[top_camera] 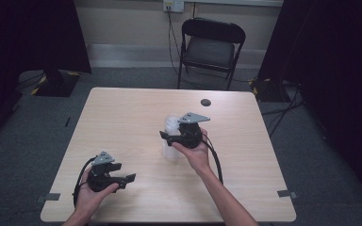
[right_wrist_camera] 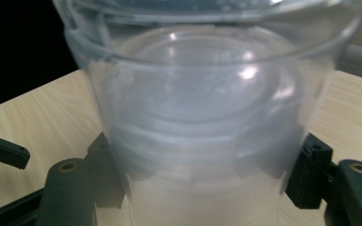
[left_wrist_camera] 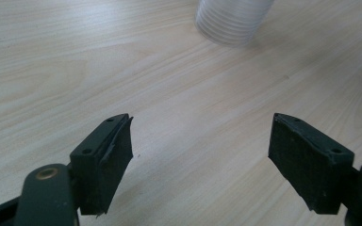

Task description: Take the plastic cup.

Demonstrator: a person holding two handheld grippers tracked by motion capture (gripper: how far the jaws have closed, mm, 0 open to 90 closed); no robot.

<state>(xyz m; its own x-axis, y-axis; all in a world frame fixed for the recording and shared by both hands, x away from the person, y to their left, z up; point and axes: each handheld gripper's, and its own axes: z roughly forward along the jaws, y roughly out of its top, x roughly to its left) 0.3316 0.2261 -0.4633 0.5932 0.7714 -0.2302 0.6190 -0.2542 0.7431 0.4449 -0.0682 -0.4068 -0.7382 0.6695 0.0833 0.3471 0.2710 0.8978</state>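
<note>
A stack of clear ribbed plastic cups (top_camera: pixel 171 123) stands upright near the middle of the light wooden table (top_camera: pixel 122 113). My right gripper (top_camera: pixel 168 137) is shut on it from the right side. In the right gripper view the cups (right_wrist_camera: pixel 202 108) sit between the two black jaws, which press both sides low down. My left gripper (top_camera: pixel 126 172) hovers near the table's front left, apart from the cups, its jaws wide open with nothing between them. In the left gripper view the left gripper (left_wrist_camera: pixel 200 155) points at bare wood, with the cups' base (left_wrist_camera: pixel 233 21) ahead.
A small dark round disc (top_camera: pixel 205 102) lies on the table's far side. A black folding chair (top_camera: pixel 211 47) stands behind the table. Dark curtains hang at both sides. The left gripper's tip (right_wrist_camera: pixel 4 151) shows at the left of the right gripper view.
</note>
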